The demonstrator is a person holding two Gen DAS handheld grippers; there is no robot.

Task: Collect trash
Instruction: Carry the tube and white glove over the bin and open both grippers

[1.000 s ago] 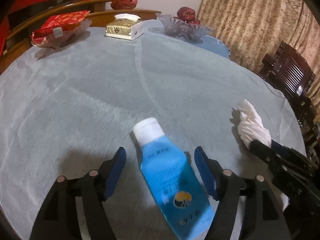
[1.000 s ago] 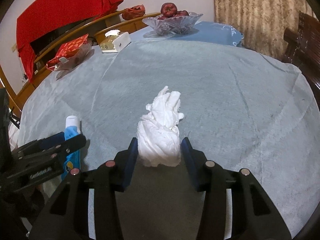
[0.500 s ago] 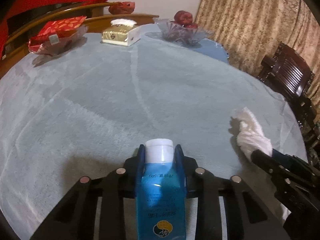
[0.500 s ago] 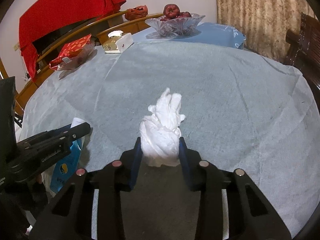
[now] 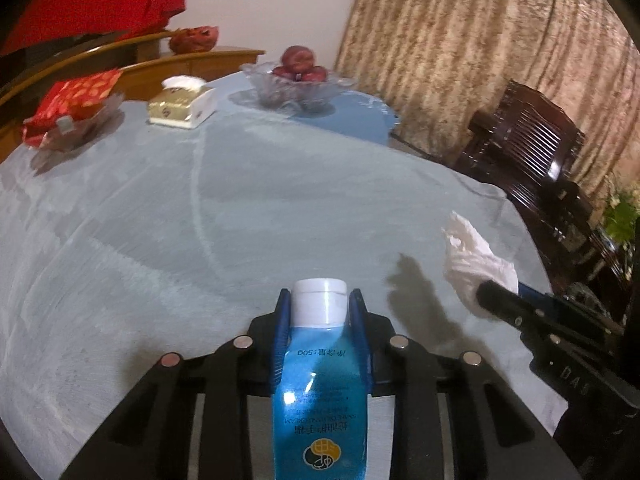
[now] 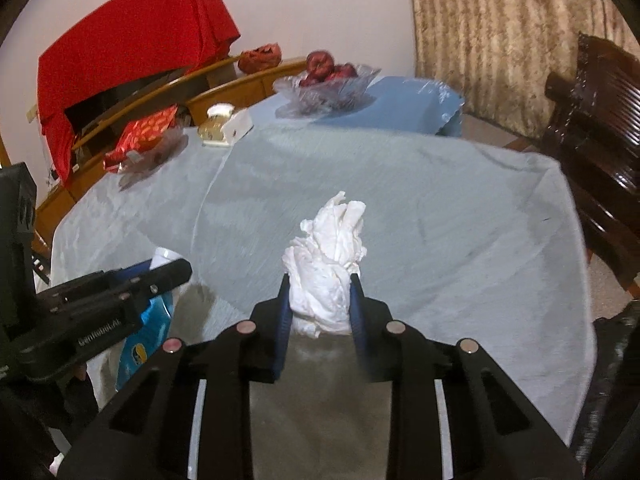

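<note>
change: both grippers are now lifting their loads off the table; a second ago the left jaws were standing apart around the tube, half a second ago both were closing.
left gripper (image 5: 320,312): bottom centre of frame, jaws clamping the blue tube (image 5: 320,392) just under its white cap (image 5: 319,304).
right gripper (image 6: 319,304): bottom centre of its view, jaws pinching the base of the crumpled tissue (image 6: 326,264).
tube handling: looking light, glossy plastic, likely slippery and squashy; shoulder below cap seems the firmest hold.
tissue handling: near weightless, soft, compressing; grip low at the wad so it is not tearing loose.
table (image 5: 240,216): grey cloth filling mid frame, open room between grippers and far items.
edge: table rim curving at right, dark chair (image 5: 532,136) just beyond.
far: tissue box (image 5: 180,106), red packet (image 5: 68,100), fruit bowl (image 5: 298,88) sitting upper left to upper centre, well apart from the grippers.
</note>
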